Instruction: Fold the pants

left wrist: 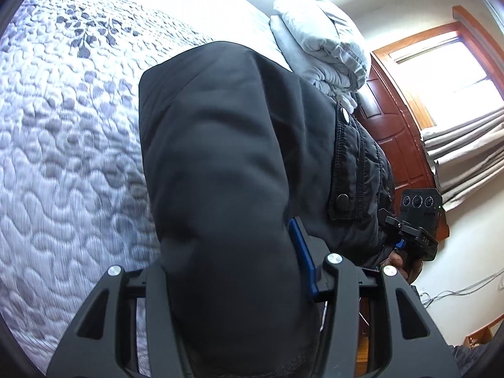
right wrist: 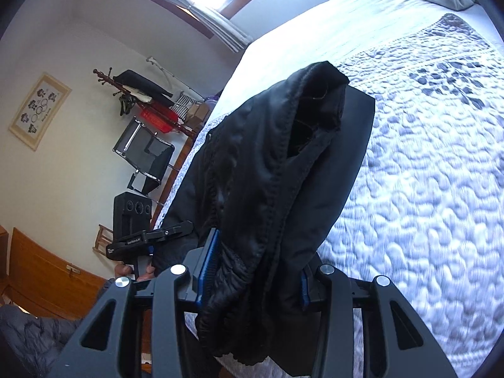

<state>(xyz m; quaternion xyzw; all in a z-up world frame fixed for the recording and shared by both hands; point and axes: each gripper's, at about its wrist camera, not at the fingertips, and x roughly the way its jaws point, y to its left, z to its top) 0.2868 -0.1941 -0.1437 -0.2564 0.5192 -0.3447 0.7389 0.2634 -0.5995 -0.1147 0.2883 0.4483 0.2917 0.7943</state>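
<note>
We are seeing the pants point(left wrist: 220, 157) as black matt cloth with a faint sheen, lying over the bed's quilt point(left wrist: 63, 157), a puckered stitched cloth. Beside the pants, the left gripper point(left wrist: 233, 271) is showing matt black plastic with polished metal pins. Beyond the quilt, the door point(left wrist: 393, 132) is gleaming as glossy wood.

Left gripper point(left wrist: 233, 271): my two fingers pinched in on thick black cloth, one blue pad point(left wrist: 303, 261) showing against it, the other hidden behind the bulge. Right gripper point(right wrist: 255, 280): fingers clamped on a bunched, gathered edge, blue pads point(right wrist: 208, 261) pressing both flanks. Both grippers held level with each other, close side by side. Each hand wraps its handle from below.
</note>
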